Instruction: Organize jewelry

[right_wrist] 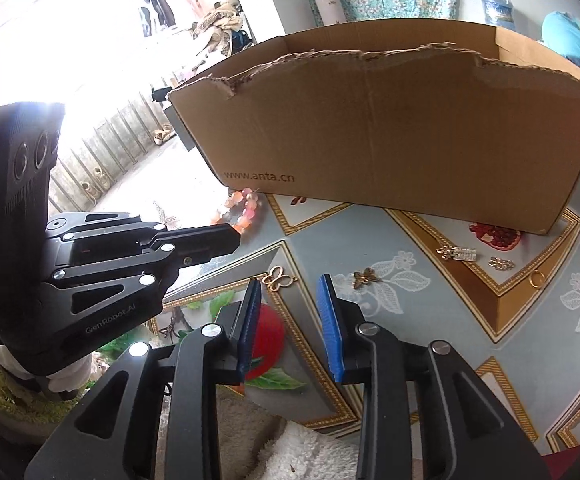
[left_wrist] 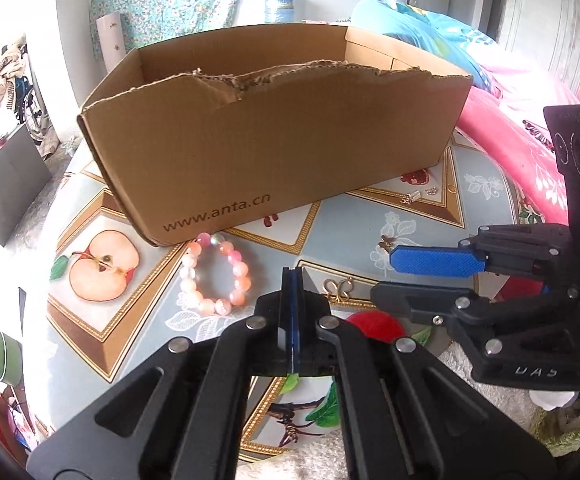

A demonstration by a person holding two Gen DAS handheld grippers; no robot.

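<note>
Ribbed blue pads of the left gripper [left_wrist: 292, 280] press together empty; right gripper [right_wrist: 290, 292] gapes over glossy tablecloth [right_wrist: 430, 312].

We see a matt cardboard box [left_wrist: 274, 136] with a rough torn rim, a glossy bead bracelet [left_wrist: 214, 276], shiny gold metal charms [right_wrist: 278, 278], and a smooth printed cloth on the worktop [right_wrist: 430, 320].

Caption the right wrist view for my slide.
Open right gripper hovers over small gold butterfly clasp before torn brown cardboard box.
</note>
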